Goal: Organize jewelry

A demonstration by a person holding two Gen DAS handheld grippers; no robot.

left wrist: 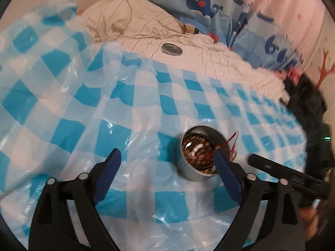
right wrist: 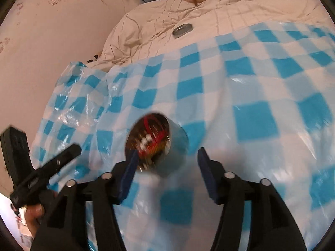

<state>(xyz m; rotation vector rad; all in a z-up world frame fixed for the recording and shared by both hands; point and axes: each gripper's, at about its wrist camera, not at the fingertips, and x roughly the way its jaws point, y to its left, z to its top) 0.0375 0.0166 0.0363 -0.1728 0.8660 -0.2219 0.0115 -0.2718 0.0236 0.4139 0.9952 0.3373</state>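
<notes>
Left wrist: tin [left wrist: 197, 156] of jewelry [left wrist: 199, 152] upright on plastic sheet [left wrist: 104, 125], lid [left wrist: 172, 49] well apart on quilt [left wrist: 219, 62]. Left gripper [left wrist: 167, 163] spread wide, empty, one finger [left wrist: 227, 172] just beside tin's rim. Right gripper [right wrist: 167, 161] likewise apart, flanking tin. Red threads [left wrist: 231, 142] spilling over rim. Risks: nudging tin over on soft, slippery bedding, scattering contents; snagging threads and dragging pieces out.

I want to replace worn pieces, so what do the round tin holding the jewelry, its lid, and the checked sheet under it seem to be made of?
The round silver tin of jewelry looks like thin brushed metal: dull grey sheen, smooth wall. The flat round silver lid, lying apart on the cream bedding, looks the same, with a rolled rim. The blue-and-white checked sheet seems thin plastic film: translucent, with glossy crinkle highlights.
</notes>
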